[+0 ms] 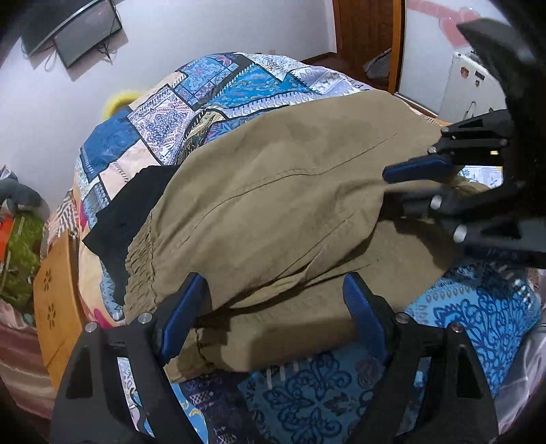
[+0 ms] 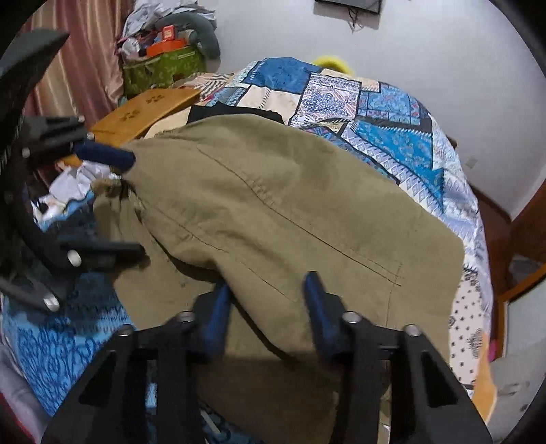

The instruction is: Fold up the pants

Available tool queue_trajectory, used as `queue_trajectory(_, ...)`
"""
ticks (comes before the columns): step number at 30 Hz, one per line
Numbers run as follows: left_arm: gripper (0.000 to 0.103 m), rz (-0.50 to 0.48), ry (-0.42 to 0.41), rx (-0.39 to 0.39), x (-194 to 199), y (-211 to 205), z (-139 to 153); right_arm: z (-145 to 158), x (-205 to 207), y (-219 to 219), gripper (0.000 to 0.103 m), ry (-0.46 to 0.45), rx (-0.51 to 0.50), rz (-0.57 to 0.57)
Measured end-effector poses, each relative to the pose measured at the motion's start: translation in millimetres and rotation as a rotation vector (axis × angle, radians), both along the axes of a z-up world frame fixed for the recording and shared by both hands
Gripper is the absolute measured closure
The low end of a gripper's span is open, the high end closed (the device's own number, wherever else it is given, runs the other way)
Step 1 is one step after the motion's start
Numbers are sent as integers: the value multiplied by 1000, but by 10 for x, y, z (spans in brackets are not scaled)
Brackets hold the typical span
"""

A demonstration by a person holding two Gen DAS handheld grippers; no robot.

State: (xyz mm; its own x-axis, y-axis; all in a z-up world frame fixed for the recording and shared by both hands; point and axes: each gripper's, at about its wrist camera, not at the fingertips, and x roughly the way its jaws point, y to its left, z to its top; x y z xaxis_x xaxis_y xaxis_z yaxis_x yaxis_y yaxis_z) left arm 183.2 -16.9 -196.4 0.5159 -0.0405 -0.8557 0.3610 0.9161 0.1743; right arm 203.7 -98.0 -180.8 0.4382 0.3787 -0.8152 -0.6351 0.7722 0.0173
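Observation:
Khaki pants [image 1: 273, 205] lie folded over on a blue patchwork bedspread [image 1: 211, 85]; they also fill the middle of the right wrist view [image 2: 290, 211]. My left gripper [image 1: 276, 290] is open, its blue pads straddling the near folded edge by the elastic waistband [image 1: 143, 259]. My right gripper [image 2: 269, 290] is open, with the near edge of the top fabric layer lying between its fingers. Each gripper shows in the other's view: the right one [image 1: 392, 188] at the right edge of the pants, the left one [image 2: 133, 205] at their left edge.
A black garment [image 1: 126, 211] lies under the pants at the far left. A wooden board [image 1: 58, 290] and a cluttered green box [image 2: 160, 68] stand beside the bed. A TV [image 1: 75, 30] hangs on the wall, and a wooden door frame [image 1: 396, 44] is beyond the bed.

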Motion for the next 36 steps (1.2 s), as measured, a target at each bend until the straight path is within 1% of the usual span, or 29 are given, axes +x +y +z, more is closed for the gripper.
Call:
queue_trajectory(1, 20, 0, -5, 5, 6, -9, 3, 26, -1, -15, 86, 8, 24, -8)
queue_trajectory(2, 24, -1, -19, 11, 6, -19, 20, 62, -8, -30, 91, 13, 52, -14)
queue_trajectory(3, 28, 0, -39, 20, 0, -29, 44, 112, -15, -61, 92, 15, 84, -17)
queue_trajectory(4, 41, 1, -52, 31, 3, -33, 65, 181, -32, -93, 92, 10, 114, -19)
queue_trajectory(5, 57, 5, -66, 43, -2, -38, 94, 226, -46, -114, 93, 3, 129, -21)
queue_trajectory(6, 66, 12, -77, 51, -2, -35, 122, 288, -70, -140, 94, -5, 143, -20)
queue_trajectory(7, 81, 19, -84, 46, -4, -22, 154, 350, -97, -159, 95, -16, 154, -19)
queue_trajectory(9, 85, 21, -85, 7, -28, 16, 228, 437, -144, -169, 95, -32, 158, -10)
queue_trajectory(11, 88, -2, -67, -35, -69, 28, 293, 489, -185, -191, 96, -29, 168, 0)
queue_trajectory(14, 88, -26, -49, -81, -151, 25, 346, 520, -300, -211, 96, -57, 138, 4)
queue_trajectory(15, 88, -32, -31, -102, -169, 22, 340, 507, -316, -225, 96, -59, 129, 4)
queue_trajectory(17, 88, -38, -8, -121, -192, -5, 307, 445, -346, -259, 96, -57, 107, -4)
queue_trajectory(21, 88, -30, 44, -140, -231, -34, 159, 246, -396, -318, 95, 7, 111, -44)
queue_trajectory(22, 86, -21, 49, -147, -246, -23, 134, 213, -405, -327, 94, 20, 107, -55)
queue_trajectory(24, 80, 0, 66, -164, -276, 29, 101, 179, -435, -370, 90, 48, 117, -83)
queue_trajectory(26, 71, 23, 75, -193, -316, 116, 123, 180, -458, -422, 88, 77, 138, -98)
queue_trajectory(27, 68, 32, 77, -210, -338, 165, 150, 194, -462, -453, 87, 89, 153, -106)
queue_trajectory(29, 60, 47, 70, -238, -383, 254, 216, 252, -479, -516, 80, 97, 177, -120)
queue_trajectory(30, 59, 56, 61, -251, -406, 307, 261, 291, -488, -541, 75, 96, 192, -125)
queue_trajectory(32, 58, 77, 45, -273, -429, 397, 348, 357, -508, -562, 69, 91, 225, -131)
queue_trajectory(35, 51, 132, 11, -299, -410, 530, 472, 502, -502, -557, 67, 44, 260, -135)
queue_trajectory(36, 50, 151, -5, -296, -380, 561, 507, 530, -493, -540, 67, 30, 264, -141)
